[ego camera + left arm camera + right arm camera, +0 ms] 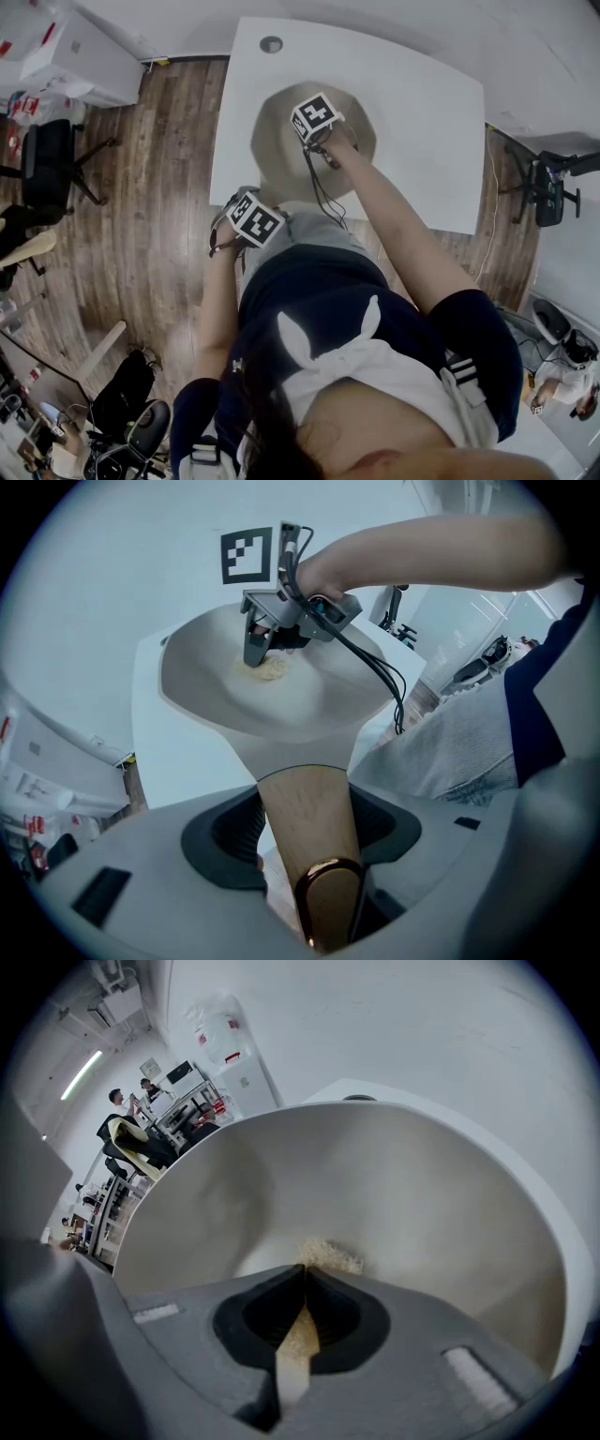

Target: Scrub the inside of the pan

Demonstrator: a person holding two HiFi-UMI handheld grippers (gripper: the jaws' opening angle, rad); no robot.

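Pan (pixel 277 141): pale grey and shallow. It sat on the white table (pixel 422 122), close to the table edge nearest us, with its wooden handle (pixel 302 803) reaching out over that edge toward our body. The handle ended in a copper-coloured cap (pixel 326 892).

Left gripper (pixel 305 841): we noted the jaws clenched on the handle, one dark pad pressed against each side of the wood, just ahead of the cap. In the head view its marker cube (pixel 255 218) sat at the near table edge, beside the pan.

Right gripper (pixel 302 1283): the jaws were closed almost together on a thin strip of a yellowish scrub pad (pixel 333 1258). The fuzzy end of the pad stuck out past the tips and lay against the pan's inner floor. From the left gripper view this gripper (pixel 267 649) pointed steeply down into the bowl, with the pad (pixel 270 667) under its tips near the middle of the base. Its cube (pixel 314 115) showed above the pan in the head view. Black cables (pixel 380 682) ran from it over the near rim.

Surroundings: wood-plank floor (pixel 150 244) to the left of the table, with a black office chair (pixel 47 164) well apart from it
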